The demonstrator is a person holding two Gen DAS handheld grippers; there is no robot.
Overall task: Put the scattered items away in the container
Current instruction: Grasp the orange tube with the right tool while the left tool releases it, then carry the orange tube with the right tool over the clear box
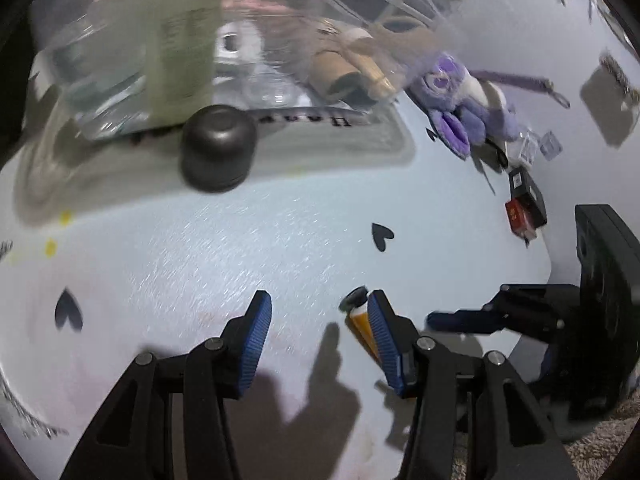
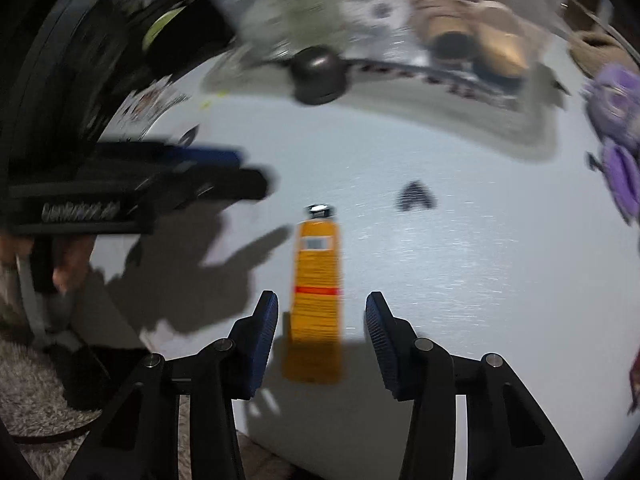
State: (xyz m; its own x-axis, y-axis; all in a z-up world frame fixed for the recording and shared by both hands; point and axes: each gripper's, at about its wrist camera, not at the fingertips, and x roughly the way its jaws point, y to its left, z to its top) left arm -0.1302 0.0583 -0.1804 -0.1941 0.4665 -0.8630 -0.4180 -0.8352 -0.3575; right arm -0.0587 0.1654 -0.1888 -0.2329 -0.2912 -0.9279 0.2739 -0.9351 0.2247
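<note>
An orange tube [image 2: 318,280] with a black cap lies on the white table [image 2: 460,260], its near end between the fingers of my right gripper [image 2: 320,298]. The pads stand apart from it on both sides, so the gripper is open. My left gripper [image 1: 318,300] is open over bare table with nothing between its fingers; the orange tube [image 1: 358,326] peeks out beside its right finger. A clear bottle with a black cap [image 1: 218,148] and green label lies at the front of the clear container [image 1: 392,136]. A purple plush toy [image 1: 460,108] lies right of the container.
A small red and black box [image 1: 524,208] and clear plastic bits [image 1: 536,148] lie near the table's right edge. The container holds tan and white items. My right gripper [image 1: 480,316] shows at the right of the left wrist view. Carpet [image 2: 40,392] lies below the table.
</note>
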